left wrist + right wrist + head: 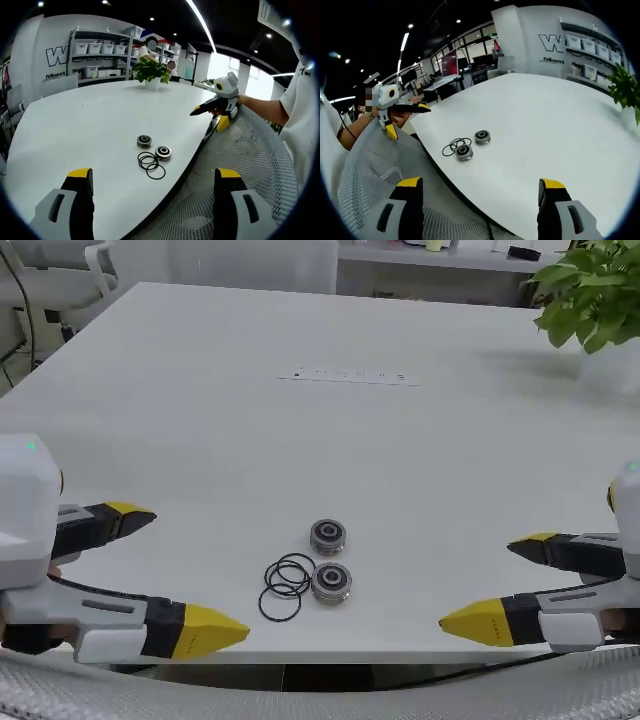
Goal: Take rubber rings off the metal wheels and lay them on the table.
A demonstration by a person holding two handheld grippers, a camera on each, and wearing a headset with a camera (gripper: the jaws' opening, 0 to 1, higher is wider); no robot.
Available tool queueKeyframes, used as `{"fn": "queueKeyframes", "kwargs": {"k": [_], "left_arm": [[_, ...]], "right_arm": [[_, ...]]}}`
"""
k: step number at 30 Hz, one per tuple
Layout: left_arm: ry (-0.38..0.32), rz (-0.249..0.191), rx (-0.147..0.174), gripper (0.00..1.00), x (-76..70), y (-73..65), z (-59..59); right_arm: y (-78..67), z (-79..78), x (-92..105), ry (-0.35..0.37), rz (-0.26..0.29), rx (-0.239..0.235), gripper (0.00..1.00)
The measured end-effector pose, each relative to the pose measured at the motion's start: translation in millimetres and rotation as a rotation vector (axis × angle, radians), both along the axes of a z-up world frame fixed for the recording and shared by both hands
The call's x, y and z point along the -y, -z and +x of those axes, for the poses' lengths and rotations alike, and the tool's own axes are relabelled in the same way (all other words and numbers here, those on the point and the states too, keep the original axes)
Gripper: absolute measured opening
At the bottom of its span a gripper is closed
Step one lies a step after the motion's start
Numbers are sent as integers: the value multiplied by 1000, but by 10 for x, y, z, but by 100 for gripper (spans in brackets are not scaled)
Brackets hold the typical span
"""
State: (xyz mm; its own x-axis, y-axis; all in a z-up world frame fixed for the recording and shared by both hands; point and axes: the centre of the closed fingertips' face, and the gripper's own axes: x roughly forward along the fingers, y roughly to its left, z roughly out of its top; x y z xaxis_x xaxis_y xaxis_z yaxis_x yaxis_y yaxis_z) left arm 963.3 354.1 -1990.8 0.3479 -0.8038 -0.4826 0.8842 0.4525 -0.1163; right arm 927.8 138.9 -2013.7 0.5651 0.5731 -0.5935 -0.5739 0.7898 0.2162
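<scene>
The left gripper (175, 575) and right gripper (482, 585) hovered level over the near edge of the white bench (300, 420), both released and holding nothing. Between them lay a far wheel (328, 536), a near wheel (331, 582) and loose rings (285, 587) just left of it. A plant (590, 290) stood far right.

On the white table (200, 420) two metal wheels sit near its front edge, one (328, 536) just behind the other (331, 582); a few black rubber rings (285, 586) lie overlapping, touching the nearer wheel's left side. The left gripper (197, 573) and right gripper (476, 583) flank them, well apart, jaws spread wide; a potted plant (590, 290) stands at the far right corner.
</scene>
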Motion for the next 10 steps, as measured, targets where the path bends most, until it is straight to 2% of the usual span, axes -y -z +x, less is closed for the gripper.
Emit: {"fn": "queueKeyframes", "kwargs": {"k": [2, 7, 10], "left_arm": [[15, 5, -9, 99, 12, 16, -28], [23, 22, -26, 99, 3, 58, -50], [21, 16, -23, 99, 5, 48, -49]], "right_arm": [[19, -11, 10, 6, -4, -13, 93], [83, -55, 3, -18, -60, -34, 93], [108, -73, 13, -19, -61, -51, 94]]}}
